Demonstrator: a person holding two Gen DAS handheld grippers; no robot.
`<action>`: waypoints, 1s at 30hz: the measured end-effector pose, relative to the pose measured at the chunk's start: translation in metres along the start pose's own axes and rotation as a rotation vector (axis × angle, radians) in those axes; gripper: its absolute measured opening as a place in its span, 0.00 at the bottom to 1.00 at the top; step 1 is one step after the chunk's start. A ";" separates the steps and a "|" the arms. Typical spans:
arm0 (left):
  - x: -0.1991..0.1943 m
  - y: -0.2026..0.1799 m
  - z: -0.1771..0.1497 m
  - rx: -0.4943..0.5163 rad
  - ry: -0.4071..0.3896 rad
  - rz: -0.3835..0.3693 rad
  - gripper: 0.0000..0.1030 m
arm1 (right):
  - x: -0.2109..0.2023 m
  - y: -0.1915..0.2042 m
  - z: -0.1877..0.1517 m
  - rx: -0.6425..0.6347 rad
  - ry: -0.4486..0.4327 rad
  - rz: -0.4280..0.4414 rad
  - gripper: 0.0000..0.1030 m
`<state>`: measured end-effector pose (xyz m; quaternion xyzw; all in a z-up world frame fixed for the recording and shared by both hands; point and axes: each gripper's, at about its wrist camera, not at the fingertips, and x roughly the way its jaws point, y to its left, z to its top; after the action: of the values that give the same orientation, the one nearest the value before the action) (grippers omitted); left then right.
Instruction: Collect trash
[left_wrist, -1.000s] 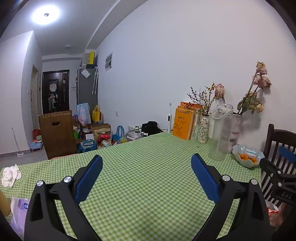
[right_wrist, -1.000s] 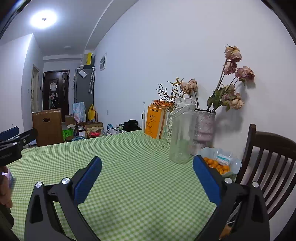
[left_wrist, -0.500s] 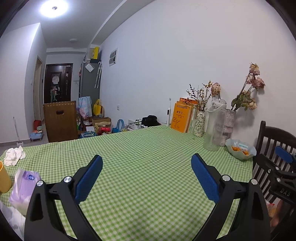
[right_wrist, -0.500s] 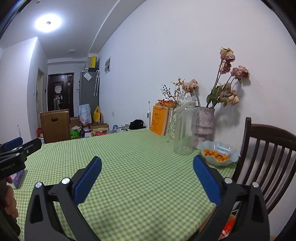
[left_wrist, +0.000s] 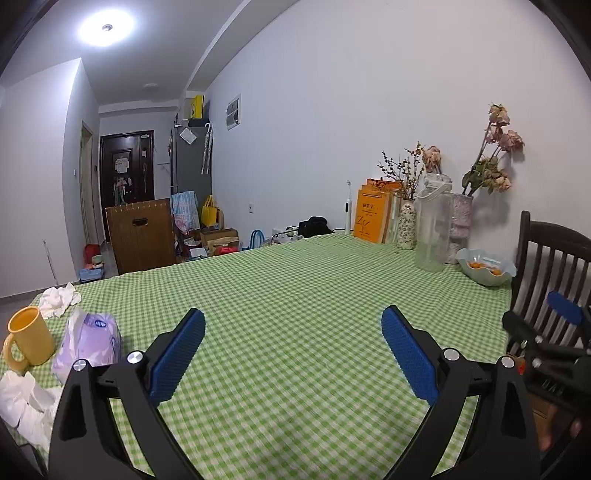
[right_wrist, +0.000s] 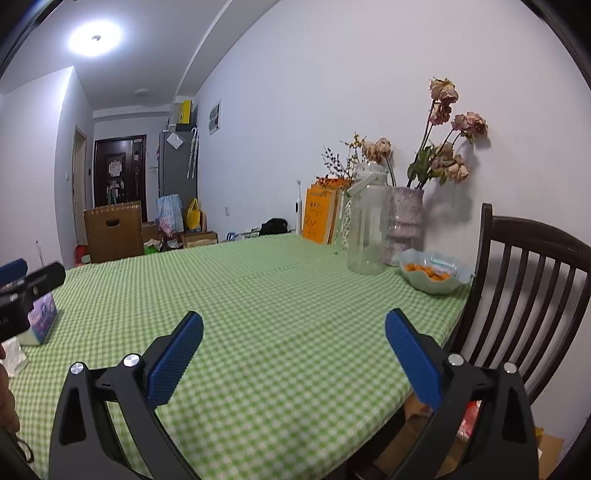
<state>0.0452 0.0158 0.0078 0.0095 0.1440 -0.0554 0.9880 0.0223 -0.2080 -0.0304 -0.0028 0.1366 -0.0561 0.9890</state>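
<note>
Here both the left gripper (left_wrist: 291, 332) and right gripper (right_wrist: 293, 334) are gaping empty; crumpled tissues (left_wrist: 22, 402) are running off-frame beside the mug (left_wrist: 27, 341).

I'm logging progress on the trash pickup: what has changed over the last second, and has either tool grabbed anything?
Both views pulled back from the table and the left view swung left: the yellow mug, the purple tissue pack and the crumpled tissues are now in sight. Nothing was grasped; the left tool and the right tool stayed open and empty. The table items did not move.
</note>
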 end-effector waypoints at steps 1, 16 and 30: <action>-0.002 -0.001 -0.003 0.007 -0.001 0.001 0.90 | -0.004 0.002 -0.004 -0.010 -0.001 -0.002 0.93; -0.025 -0.002 -0.019 -0.002 -0.023 -0.006 0.90 | -0.046 0.005 -0.003 -0.017 -0.068 -0.010 0.93; -0.028 0.000 -0.018 -0.011 -0.027 0.000 0.90 | -0.046 0.008 -0.002 -0.018 -0.070 -0.015 0.93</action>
<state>0.0134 0.0198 -0.0013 0.0032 0.1308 -0.0544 0.9899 -0.0214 -0.1946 -0.0206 -0.0146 0.1025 -0.0623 0.9927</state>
